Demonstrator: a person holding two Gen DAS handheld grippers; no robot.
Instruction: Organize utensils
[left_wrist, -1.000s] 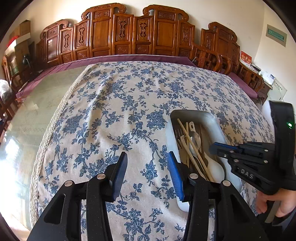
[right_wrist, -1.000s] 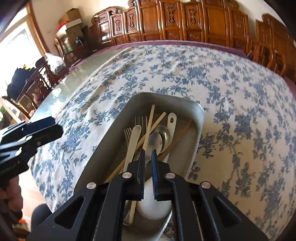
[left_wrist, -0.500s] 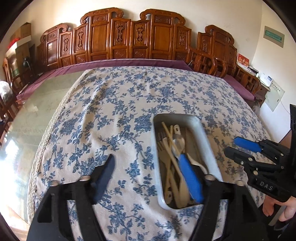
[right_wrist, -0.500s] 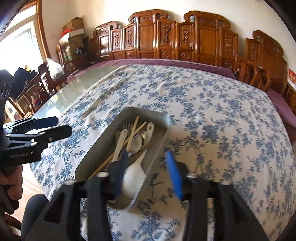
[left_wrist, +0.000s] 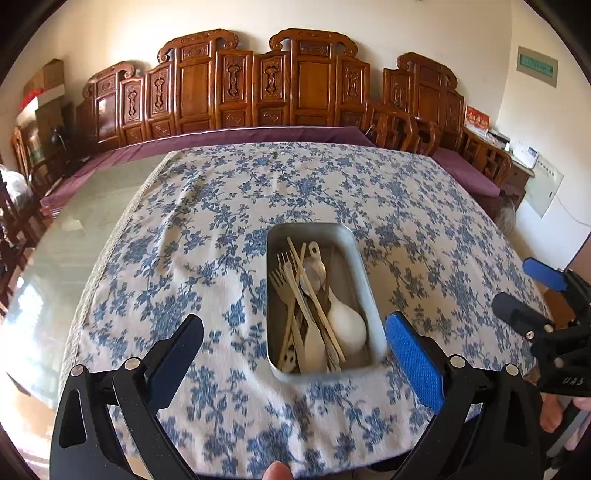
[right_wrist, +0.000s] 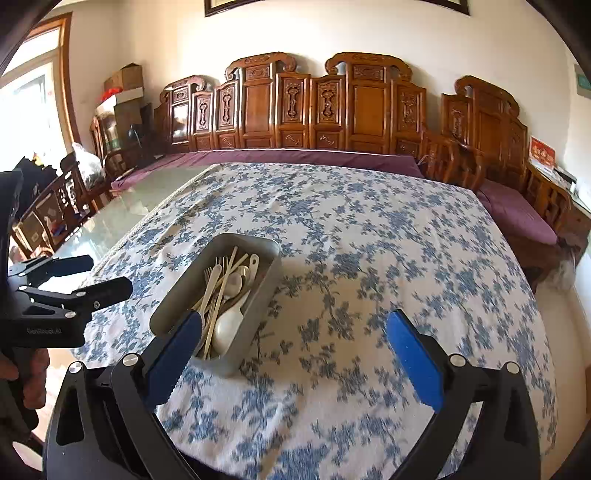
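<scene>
both wrist views look down across the tablecloth (left_wrist: 221, 229), apparently sharing the metal tray (right_wrist: 258, 295).

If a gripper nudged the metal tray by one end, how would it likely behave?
The metal tray is long and low-walled, so it probably slides or pivots rather than tips. The wrinkled floral tablecloth may bunch. Loose utensils inside would likely rattle and shift.

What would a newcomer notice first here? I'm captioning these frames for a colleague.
A grey metal tray heaped with pale spoons, forks and chopsticks sits near the front edge of a blue-flowered white tablecloth. Behind the table, carved reddish wooden benches line the wall.
</scene>
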